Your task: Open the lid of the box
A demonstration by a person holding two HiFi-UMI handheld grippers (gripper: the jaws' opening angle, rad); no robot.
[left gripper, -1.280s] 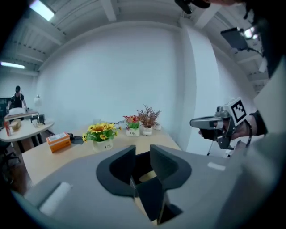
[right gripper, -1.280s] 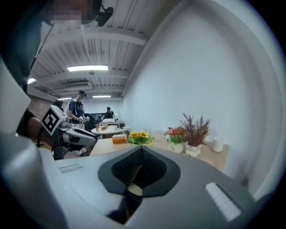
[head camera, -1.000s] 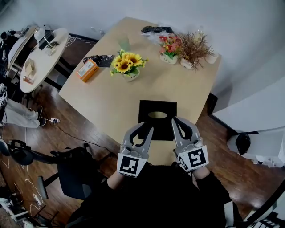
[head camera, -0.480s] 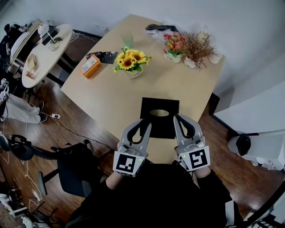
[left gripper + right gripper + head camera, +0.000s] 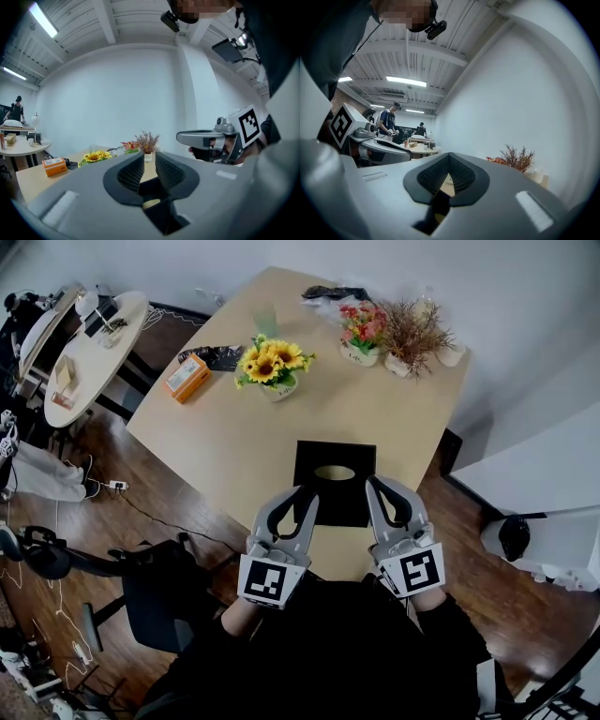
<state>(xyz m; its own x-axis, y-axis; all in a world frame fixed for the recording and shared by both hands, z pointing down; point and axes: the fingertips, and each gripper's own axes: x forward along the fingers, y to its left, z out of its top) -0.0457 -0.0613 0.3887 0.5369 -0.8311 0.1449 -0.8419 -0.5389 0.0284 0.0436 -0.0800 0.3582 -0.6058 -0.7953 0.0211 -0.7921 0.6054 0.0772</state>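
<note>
A flat black box (image 5: 335, 482) with an oval hole in its lid lies near the front edge of the wooden table (image 5: 234, 442). My left gripper (image 5: 305, 495) hovers at the box's near left corner. Its jaws stand a narrow gap apart with nothing between them (image 5: 150, 157). The right gripper (image 5: 373, 485) is at the box's near right edge, shut and empty (image 5: 449, 157). Between the left jaws the box (image 5: 149, 187) shows just ahead and below. Whether either gripper touches the box I cannot tell.
A sunflower pot (image 5: 270, 369), an orange carton (image 5: 186, 377), a pink flower pot (image 5: 361, 336) and a dried plant (image 5: 410, 334) stand further back on the table. A round table (image 5: 84, 352) is at far left, an office chair (image 5: 155, 592) below left. People stand in the background.
Both grippers stay at the box's near edge; only the head view has shifted slightly.
</note>
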